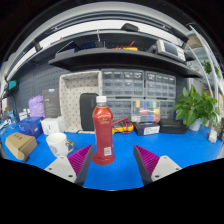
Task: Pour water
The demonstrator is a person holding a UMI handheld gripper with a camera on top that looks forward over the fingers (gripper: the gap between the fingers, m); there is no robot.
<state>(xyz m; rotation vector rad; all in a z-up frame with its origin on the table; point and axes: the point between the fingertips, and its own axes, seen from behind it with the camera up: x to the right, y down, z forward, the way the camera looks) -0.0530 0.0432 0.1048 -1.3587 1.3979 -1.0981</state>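
So, gripper (110,160) wide open, holding nothing. Red drink bottle (102,132) w/ white cap stands upright at frame centre on blue table (180,148), just ahead of fingers. Prob. full, heavyish, slick plastic; grab mid-body. White cup (57,144) at left.
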